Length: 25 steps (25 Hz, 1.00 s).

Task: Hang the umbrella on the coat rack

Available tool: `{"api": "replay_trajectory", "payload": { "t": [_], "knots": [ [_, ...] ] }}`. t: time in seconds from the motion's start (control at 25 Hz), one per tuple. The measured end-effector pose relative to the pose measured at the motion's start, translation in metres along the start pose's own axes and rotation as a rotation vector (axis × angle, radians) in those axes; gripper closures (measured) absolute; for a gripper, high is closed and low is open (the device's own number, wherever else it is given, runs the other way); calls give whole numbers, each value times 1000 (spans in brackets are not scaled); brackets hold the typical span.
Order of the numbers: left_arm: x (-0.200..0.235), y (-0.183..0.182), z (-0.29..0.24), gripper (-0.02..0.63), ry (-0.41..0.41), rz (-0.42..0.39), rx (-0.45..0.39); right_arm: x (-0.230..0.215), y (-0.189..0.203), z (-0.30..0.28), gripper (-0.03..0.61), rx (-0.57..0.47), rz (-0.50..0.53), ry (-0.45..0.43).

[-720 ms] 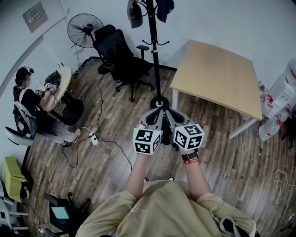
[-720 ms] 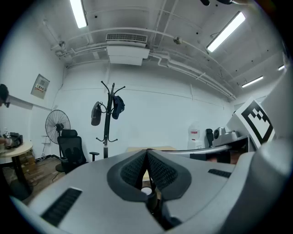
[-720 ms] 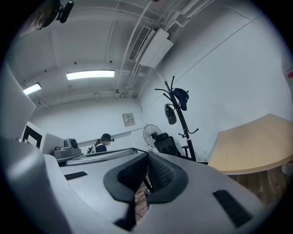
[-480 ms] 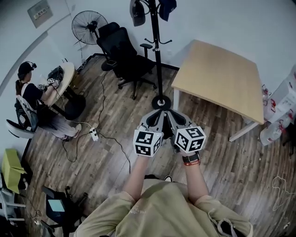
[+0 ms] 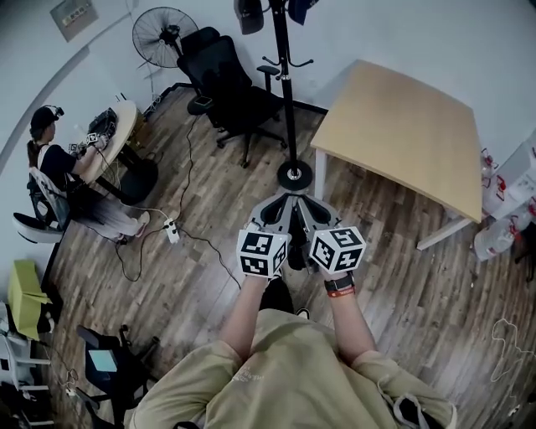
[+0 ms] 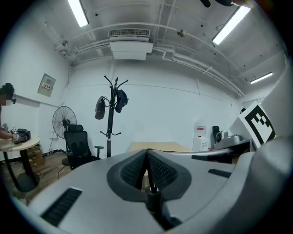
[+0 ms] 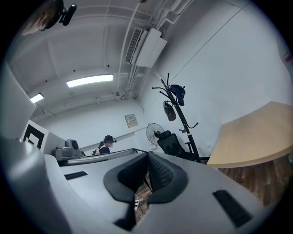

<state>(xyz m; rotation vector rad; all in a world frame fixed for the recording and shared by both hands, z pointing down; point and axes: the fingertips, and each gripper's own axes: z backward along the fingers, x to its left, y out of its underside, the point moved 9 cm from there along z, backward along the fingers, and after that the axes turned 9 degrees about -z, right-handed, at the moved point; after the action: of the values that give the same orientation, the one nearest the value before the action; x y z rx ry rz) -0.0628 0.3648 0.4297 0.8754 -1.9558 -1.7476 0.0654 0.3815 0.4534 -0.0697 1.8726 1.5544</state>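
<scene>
The black coat rack point(image 5: 283, 92) stands on its round base point(image 5: 295, 175) straight ahead of me, between an office chair and a table. A dark pouch point(image 5: 247, 15) and a blue cap point(image 5: 300, 10) hang from its top hooks; both also show in the left gripper view, the pouch point(image 6: 100, 108) beside the cap point(image 6: 121, 99). I see no umbrella in any view. My left gripper point(image 5: 277, 204) and right gripper point(image 5: 311, 204) are held side by side just short of the base. Both are shut, pads meeting at the tips with nothing between them.
A light wooden table point(image 5: 402, 134) stands right of the rack, a black office chair point(image 5: 230, 84) and a floor fan point(image 5: 163, 33) to its left. A person sits at a small round table point(image 5: 117, 138) at far left. A power strip point(image 5: 172, 230) with cables lies on the wood floor.
The view has shifted slightly toward the rack, and a dark shoe now shows below the grippers. Both grippers stay shut and side by side.
</scene>
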Motion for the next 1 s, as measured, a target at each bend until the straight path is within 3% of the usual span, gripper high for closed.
{"api": "replay_trajectory", "payload": {
  "t": [0.52,1.0],
  "knots": [
    [31,11,-59,592,-6,13,0,-44,-19,-55,561,33,45,9],
    [162,16,-181,592,4,40,-44,-98,-59,-221,561,56,73,17]
  ]
}}
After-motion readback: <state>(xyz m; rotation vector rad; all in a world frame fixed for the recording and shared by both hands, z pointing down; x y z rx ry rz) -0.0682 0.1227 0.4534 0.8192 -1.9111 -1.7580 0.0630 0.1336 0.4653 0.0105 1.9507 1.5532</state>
